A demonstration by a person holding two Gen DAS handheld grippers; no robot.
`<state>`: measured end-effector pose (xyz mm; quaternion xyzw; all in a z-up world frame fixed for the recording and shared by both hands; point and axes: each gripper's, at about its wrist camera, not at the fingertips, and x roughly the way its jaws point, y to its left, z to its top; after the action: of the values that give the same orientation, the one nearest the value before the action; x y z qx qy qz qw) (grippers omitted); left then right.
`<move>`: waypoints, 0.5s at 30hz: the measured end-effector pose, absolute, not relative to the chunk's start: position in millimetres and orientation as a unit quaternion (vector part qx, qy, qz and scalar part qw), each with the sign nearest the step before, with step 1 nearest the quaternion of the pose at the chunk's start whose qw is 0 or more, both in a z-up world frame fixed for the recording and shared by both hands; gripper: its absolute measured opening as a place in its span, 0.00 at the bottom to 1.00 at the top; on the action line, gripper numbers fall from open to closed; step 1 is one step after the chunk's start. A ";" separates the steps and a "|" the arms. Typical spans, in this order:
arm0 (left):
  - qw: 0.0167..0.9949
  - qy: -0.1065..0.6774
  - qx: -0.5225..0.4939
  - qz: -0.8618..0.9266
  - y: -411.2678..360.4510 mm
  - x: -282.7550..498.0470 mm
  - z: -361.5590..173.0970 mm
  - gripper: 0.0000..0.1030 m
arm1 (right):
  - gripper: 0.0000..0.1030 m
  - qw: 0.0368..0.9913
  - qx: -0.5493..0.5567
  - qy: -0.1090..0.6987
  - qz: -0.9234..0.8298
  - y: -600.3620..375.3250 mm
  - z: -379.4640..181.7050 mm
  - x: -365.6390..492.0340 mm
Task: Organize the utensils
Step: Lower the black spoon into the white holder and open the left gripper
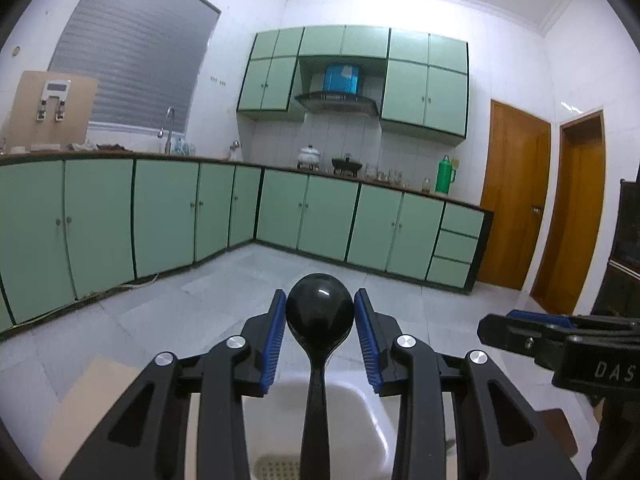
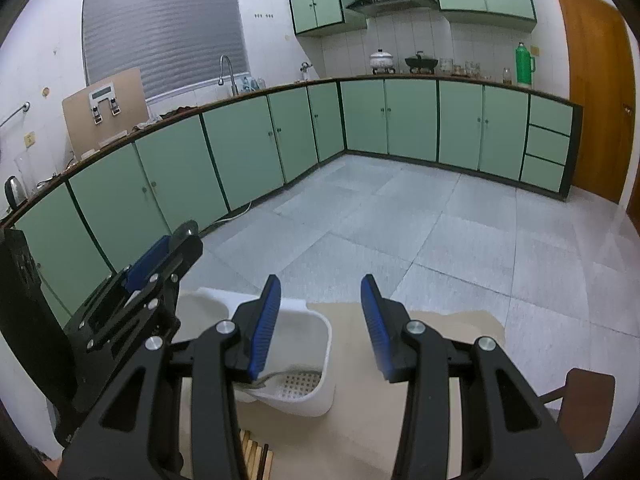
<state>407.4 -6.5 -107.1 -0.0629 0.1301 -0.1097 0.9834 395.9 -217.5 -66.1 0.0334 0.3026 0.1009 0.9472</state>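
While the left gripper brackets a black ladle above the white basket — grip unconfirmed — the right gripper hangs wide, empty; basket looks unfilled.

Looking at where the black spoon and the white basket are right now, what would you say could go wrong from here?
1. The black spoon sits between the left claw pads, which look barely closed on its bowl; the round, glossy bowl might slip or swivel.
2. The white basket lies near the edge of the table, so a push could tip it.
3. The open right claw hovers close to the left one; they might collide over the basket.
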 end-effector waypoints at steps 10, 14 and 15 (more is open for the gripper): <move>0.979 0.146 -0.070 -0.125 -1.6 396.9 -116.8 0.33 | 0.40 0.943 0.034 0.318 0.097 -216.0 -79.5 395.8; 0.972 0.154 -0.106 -0.140 12.3 393.2 -117.1 0.33 | 0.40 0.943 0.032 0.317 0.093 -218.1 -78.9 396.9; 0.971 0.153 -0.119 -0.140 19.0 392.6 -114.8 0.33 | 0.40 0.943 0.034 0.317 0.093 -219.4 -78.7 397.2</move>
<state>392.6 19.0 -114.8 -0.1191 0.1530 -0.1402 0.9710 397.2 -219.4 -78.7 0.0341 0.3169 0.0925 0.9433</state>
